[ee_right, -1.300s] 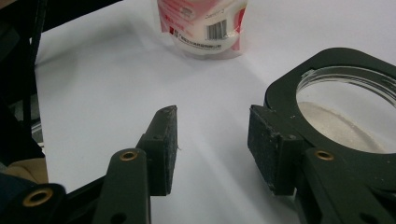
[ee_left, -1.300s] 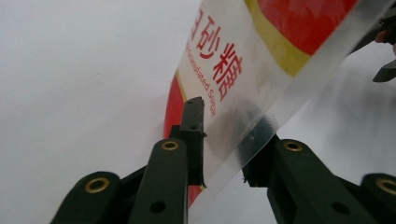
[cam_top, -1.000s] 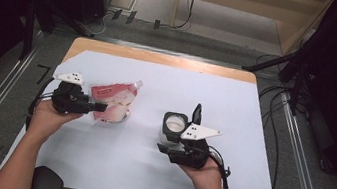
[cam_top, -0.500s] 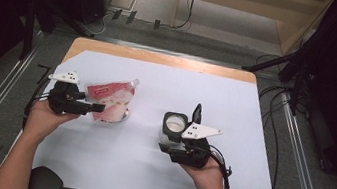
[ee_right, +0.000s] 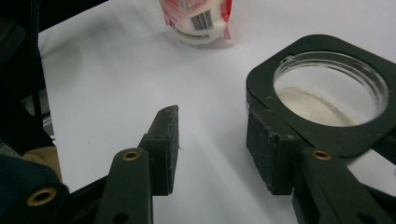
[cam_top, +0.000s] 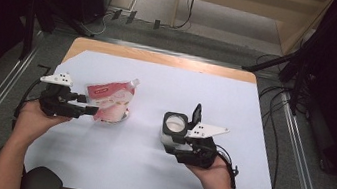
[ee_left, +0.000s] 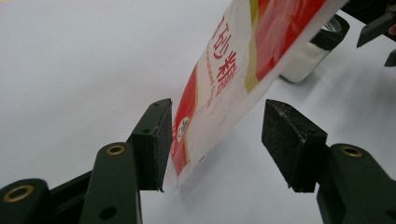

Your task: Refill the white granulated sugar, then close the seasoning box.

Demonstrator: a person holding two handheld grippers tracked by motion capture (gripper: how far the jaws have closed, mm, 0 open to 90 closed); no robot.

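Left gripper (cam_top: 92,110) backing off a bit, jaws just been opening, red-white plastic sugar pouch (cam_top: 110,102) loose between them, standing on white table (cam_top: 235,109). Right gripper (ee_right: 212,149) half open, one pad touching clear square-collared jar (cam_top: 175,126), gripping nothing. Guessing pouring's finished; next: capping jar.

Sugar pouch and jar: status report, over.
Left gripper just opened, pouch loose between its jaws. Right gripper open beside the jar, one jaw against its side. Nothing blocking.
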